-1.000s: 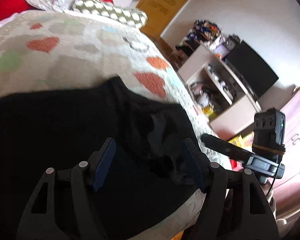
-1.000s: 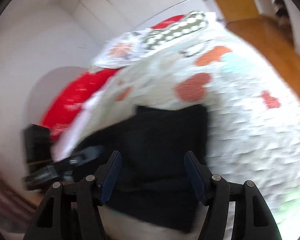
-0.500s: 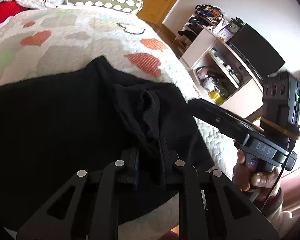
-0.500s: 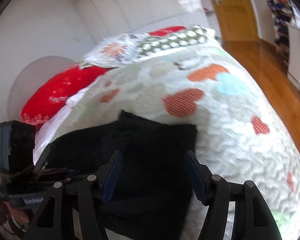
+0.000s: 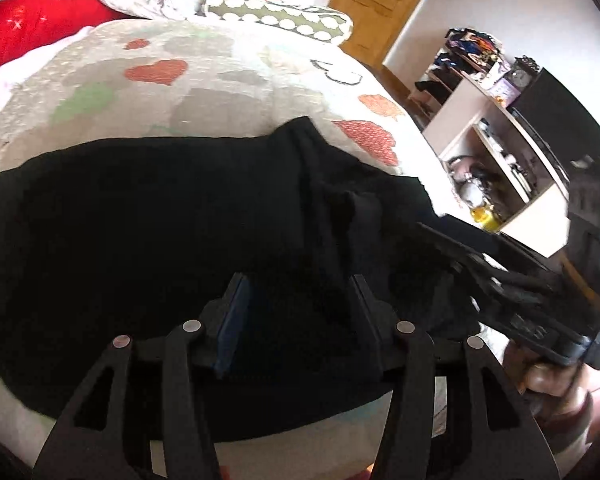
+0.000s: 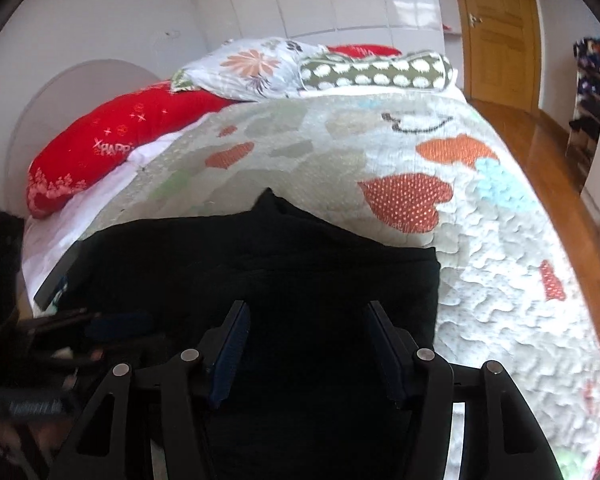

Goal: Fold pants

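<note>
Quilted, heart-patterned bedspread (image 6: 480,288) lies under everything, and the black pants (image 5: 148,240) sprawl across its near edge, long axis running crosswise to both tools, directly ahead of and beneath them. The left gripper (image 5: 298,320) hovers with jaws spread wide over a bunched ridge of cloth, gripping nothing; the right gripper (image 6: 308,354) is likewise wide apart and empty above the flat end. Left looks nearer the ridge. No containers on the bed

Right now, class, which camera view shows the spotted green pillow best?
The right wrist view: the spotted green pillow lies whole and sharp beside the floral pillow. The left wrist view shows it squeezed near the top edge.
</note>
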Available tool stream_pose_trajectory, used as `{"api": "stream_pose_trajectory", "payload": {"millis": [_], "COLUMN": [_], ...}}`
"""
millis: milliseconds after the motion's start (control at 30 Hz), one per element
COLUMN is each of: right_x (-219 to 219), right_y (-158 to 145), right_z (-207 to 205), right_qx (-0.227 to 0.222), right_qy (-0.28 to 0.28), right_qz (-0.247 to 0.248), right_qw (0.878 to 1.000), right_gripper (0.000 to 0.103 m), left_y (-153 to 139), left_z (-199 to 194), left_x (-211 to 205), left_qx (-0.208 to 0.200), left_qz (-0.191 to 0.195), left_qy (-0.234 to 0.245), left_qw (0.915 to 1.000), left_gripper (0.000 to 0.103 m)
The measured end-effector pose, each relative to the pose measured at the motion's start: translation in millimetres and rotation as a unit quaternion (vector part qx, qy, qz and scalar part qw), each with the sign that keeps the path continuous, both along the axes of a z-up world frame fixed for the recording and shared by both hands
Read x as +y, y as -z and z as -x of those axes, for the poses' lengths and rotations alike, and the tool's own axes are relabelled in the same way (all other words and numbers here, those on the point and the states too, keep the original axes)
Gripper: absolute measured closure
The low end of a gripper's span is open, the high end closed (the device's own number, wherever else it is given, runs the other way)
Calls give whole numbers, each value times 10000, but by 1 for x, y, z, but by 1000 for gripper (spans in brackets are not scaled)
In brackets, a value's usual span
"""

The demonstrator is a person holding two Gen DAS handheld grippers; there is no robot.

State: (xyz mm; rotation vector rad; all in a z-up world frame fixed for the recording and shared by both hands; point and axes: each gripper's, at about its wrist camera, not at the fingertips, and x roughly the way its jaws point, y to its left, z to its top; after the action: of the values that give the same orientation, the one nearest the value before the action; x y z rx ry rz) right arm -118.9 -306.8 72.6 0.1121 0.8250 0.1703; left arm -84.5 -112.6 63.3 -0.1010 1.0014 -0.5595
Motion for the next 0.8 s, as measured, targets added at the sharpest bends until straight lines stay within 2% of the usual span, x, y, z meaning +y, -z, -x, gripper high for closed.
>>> {"api": "stream_pose_trajectory", "payload": {"millis": [133,200,233,333,400,467,567,667,733,800], "right_x": [8,17,23,27,23,23,28,33,39,41], "right_y": [11,22,28,22,7,-3,-6,10,30,29], "right_z": [25,34,40,42,40,36,19,-8,-25,-27], "right_qx": [236,373,298,278,170,21,-111,56,320,218], "right_qy": [-126,-238,-265,-266,-271,-258,-102,77,114,121], "right_qz": [14,196,461,634,400,300,408,368,417,405], "right_qw": [9996,9988,9981,9972,9987,9992,9991,9993,9986,9989], "right_gripper": [45,45,45,45,45,45,45,45,45,45], "left_y": [6,7,7,4,2,0,-1,-2,-3,-3], "left_z": [-1,-1,0,5,8,9,8,9,10,10], "left_x": [12,17,18,26,26,29,33,39,44,50], "left_qx": [-11,-2,-8,-69,-89,-111,-102,-104,-98,-106], "left_qz": [-116,-102,-99,-163,-202,-214,-185,-183,-173,-205], "left_qy": [-217,-304,-323,-417,-439,-469,-554,-639,-719,-790], "left_qw": [9997,9995,9994,9990,9988,9986,9982,9977,9972,9966], "left_gripper": [52,52,52,52,52,52,52,52,52,52]}}
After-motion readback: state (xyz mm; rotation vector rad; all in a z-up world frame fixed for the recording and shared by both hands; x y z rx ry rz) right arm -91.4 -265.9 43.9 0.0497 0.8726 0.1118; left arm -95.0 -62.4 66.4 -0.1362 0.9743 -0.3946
